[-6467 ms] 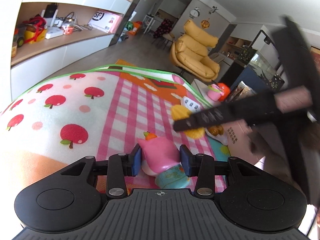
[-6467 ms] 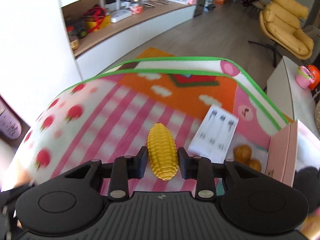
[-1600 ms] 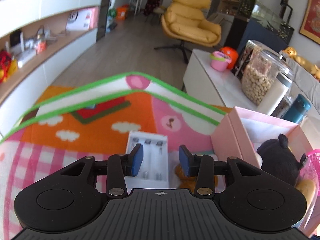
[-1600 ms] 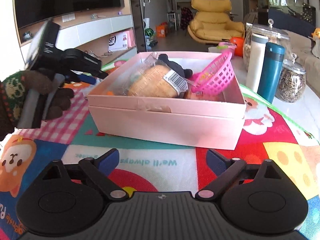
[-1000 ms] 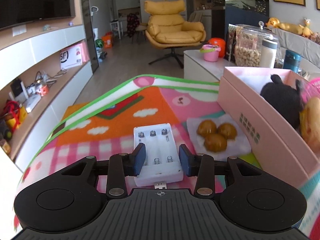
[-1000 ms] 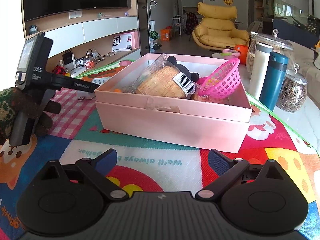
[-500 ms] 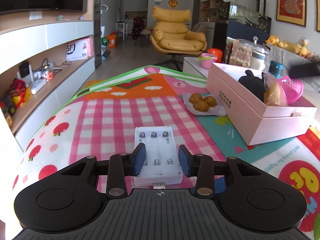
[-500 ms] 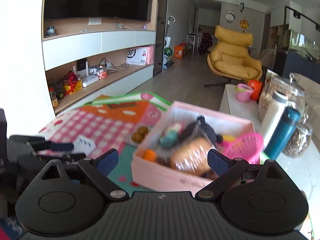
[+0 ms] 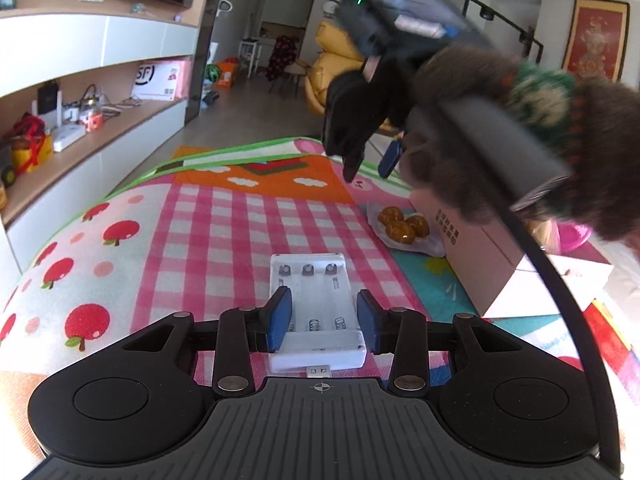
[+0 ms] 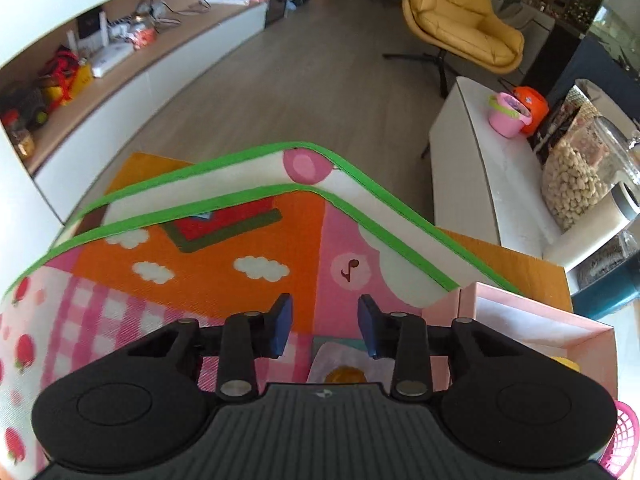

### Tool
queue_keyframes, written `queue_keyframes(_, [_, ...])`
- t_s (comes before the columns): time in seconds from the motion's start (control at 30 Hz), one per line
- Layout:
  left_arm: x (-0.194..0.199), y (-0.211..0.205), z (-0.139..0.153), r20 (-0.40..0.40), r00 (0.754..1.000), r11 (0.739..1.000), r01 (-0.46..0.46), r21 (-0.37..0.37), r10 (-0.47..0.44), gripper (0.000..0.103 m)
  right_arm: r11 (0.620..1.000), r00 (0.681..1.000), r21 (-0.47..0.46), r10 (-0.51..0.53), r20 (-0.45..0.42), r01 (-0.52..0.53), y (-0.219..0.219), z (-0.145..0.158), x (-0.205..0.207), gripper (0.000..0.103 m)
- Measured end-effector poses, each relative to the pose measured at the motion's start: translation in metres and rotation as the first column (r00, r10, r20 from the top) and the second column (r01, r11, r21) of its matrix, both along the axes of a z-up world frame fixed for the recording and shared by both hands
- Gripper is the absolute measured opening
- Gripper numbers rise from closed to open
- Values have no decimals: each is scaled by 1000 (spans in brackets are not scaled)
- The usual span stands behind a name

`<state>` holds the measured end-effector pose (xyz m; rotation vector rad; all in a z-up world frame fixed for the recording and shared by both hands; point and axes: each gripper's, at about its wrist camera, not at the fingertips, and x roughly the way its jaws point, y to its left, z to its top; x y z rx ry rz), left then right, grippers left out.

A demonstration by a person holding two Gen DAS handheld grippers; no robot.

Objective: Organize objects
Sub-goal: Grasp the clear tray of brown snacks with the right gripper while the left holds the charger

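My left gripper [image 9: 323, 316] is shut on a white battery charger [image 9: 314, 308] and holds it over the pink checked part of the play mat [image 9: 224, 232]. My right gripper [image 10: 323, 326] is open and empty; it hangs above the mat's far end, over a clear bag of brown buns [image 10: 345, 372]. It also shows in the left wrist view [image 9: 370, 160], held by a gloved hand [image 9: 480, 120] above the bag of buns [image 9: 404, 228]. The pink box [image 9: 472, 256] stands right of the buns; its corner shows in the right wrist view [image 10: 520, 320].
A pink basket [image 10: 624, 436] shows at the right wrist view's lower right edge. A white bench [image 10: 492, 184] carries a pink cup [image 10: 508, 116], an orange toy [image 10: 532, 108] and a jar of nuts [image 10: 580, 172]. A yellow armchair [image 10: 460, 20] stands on the floor beyond.
My right gripper has swung left and forward from beside the pink box to above the buns, narrowing its opening. My left gripper still holds the charger and has turned slightly.
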<state>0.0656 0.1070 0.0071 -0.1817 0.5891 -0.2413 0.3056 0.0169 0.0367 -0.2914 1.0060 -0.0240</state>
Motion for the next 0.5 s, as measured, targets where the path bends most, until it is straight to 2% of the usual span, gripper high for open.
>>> queue_keyframes(0.07, [1,0,0,-1,1000,1000,-1,-7,1,42,997,999,-65,-36,-16,35,2,-15,13,34])
queue_keyframes(0.3, [1,4,0,-6,1000,999,-8,-32,8,42,996,998,-81,-32,-48,28,-4,-18,6,34])
queue_keyframes(0.5, [-1,6,0,-18,1000,999,-16,-40,15,42,998,989,62,14,-147,-5,-22,-8,-41,34])
